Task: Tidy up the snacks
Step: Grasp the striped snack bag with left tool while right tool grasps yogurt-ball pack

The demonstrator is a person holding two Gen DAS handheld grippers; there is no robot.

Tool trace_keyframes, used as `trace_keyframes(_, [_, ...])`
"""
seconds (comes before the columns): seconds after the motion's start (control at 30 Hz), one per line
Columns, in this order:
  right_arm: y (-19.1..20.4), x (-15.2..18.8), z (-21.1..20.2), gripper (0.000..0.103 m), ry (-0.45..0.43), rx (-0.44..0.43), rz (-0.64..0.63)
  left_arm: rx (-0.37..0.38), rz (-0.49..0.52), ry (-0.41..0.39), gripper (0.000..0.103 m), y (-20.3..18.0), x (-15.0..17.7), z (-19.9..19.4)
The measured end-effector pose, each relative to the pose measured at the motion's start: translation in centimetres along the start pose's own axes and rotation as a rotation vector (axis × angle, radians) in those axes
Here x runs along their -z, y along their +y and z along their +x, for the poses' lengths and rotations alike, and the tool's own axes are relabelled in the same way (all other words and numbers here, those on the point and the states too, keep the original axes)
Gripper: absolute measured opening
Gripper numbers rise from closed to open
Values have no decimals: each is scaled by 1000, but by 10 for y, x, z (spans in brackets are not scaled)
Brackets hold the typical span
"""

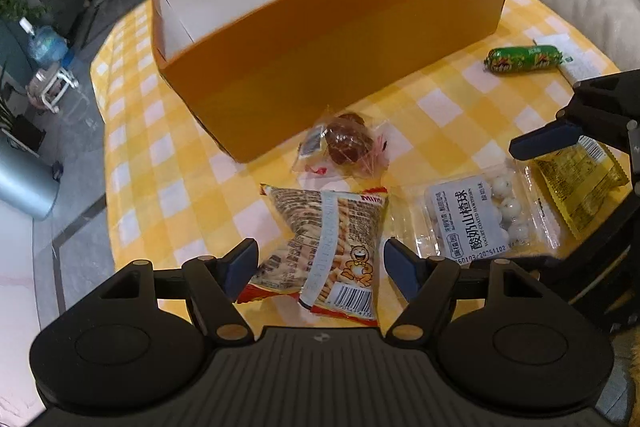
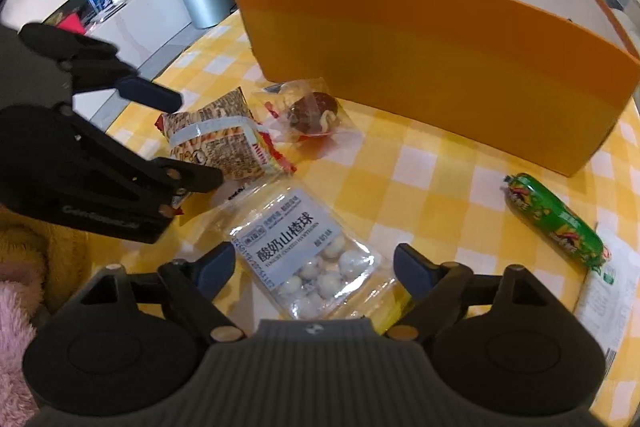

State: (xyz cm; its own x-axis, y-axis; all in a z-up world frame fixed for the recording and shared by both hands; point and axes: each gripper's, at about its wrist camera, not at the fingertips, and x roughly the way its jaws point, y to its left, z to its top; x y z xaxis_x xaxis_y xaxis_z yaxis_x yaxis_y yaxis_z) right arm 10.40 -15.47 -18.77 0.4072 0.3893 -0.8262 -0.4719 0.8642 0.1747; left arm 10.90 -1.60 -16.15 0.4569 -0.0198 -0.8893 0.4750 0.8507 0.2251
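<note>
Both grippers' jaws are spread: left gripper (image 1: 318, 267) straddles the light, crinkly biscuit-stick packet (image 1: 326, 247) at the counter's near edge; pinch its puffed middle. Right gripper (image 2: 314, 269) straddles the hawthorn-ball pack (image 2: 308, 255).

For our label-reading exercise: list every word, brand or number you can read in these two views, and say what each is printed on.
"酸奶山楂球": large label text on the clear yogurt hawthorn ball pack.
English line and date code on that label: too small to read reliably.
Stick snack bag: cartoon, barcode and dense print, all too blurred to read.
Green sausage: brand lettering unreadable.
Yellow packet: print unreadable.
Orange box: no text.
</note>
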Motion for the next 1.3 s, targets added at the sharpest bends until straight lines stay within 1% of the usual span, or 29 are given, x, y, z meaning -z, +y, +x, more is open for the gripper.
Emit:
trace_keyframes(0.13, [4,-1,9,87,5,13,-61,-6,-24,36,81,4,-4,9])
trace_keyframes(0.2, [3,-1,15,86,25,3,-63,13,-58,43,80,8,-6,13])
trace_keyframes(0.23, [3,-1,17,88,18,0,-72,18,-70,49,79,9,-7,14])
trace_keyframes(0.3, [5,-2,19,88,16,0,-93,23,-81,60,76,10,-8,17])
trace_keyframes(0.33, [6,-2,19,86,12,0,-100,23,-83,67,75,10,-8,18])
trace_keyframes(0.4, [6,-3,19,81,6,-1,-107,18,-86,86,69,9,-10,23])
trace_keyframes(0.47, [7,-5,18,66,-5,2,-111,13,-89,97,68,8,-10,26])
trace_keyframes(0.63, [4,-6,17,60,-12,8,-97,23,-146,100,63,14,-9,25])
trace_keyframes(0.7, [2,-7,16,57,-13,7,-76,20,-167,100,59,16,-9,23])
trace_keyframes(0.73, [-1,-7,14,54,-14,3,-59,21,-180,102,58,18,-9,22])
trace_keyframes(0.8, [-4,-8,14,52,-16,-4,-30,36,-214,104,56,21,-8,20])
trace_keyframes(0.9, [-7,-9,13,51,-23,-5,-10,39,-241,95,55,23,-4,12])
trace_keyframes(1.1, [-3,-11,-1,51,-68,-19,7,27,-275,59,54,24,-2,-10])
trace_keyframes(1.3, [-2,-10,-26,51,-118,-20,59,37,-291,-3,54,24,-6,-37])
